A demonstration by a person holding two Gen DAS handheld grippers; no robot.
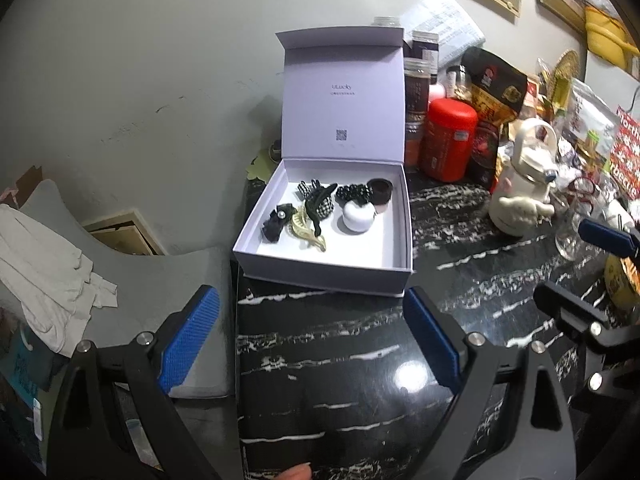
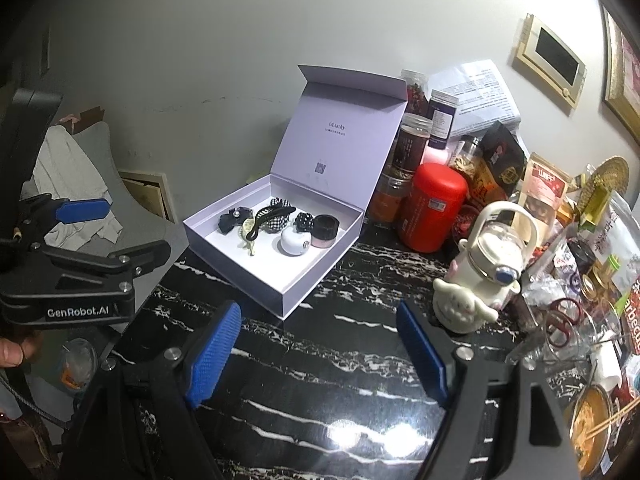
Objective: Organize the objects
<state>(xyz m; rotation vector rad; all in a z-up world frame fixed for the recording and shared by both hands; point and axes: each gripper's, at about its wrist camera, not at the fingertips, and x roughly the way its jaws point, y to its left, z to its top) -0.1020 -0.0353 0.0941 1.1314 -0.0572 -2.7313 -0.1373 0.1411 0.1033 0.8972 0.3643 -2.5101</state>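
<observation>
Lay ahead of both empty, wide-open grippers, left [image 1: 312, 344] and right [image 2: 320, 352]: box [image 1: 320, 272] with clips [image 1: 316, 204] on table [image 1: 340, 360].

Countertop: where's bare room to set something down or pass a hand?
Free: the black marble countertop in front of the open box, up to the white cartoon bottle on the right. Inside the box, the front strip is bare. Crowded: the right and back, around the red canister.
</observation>
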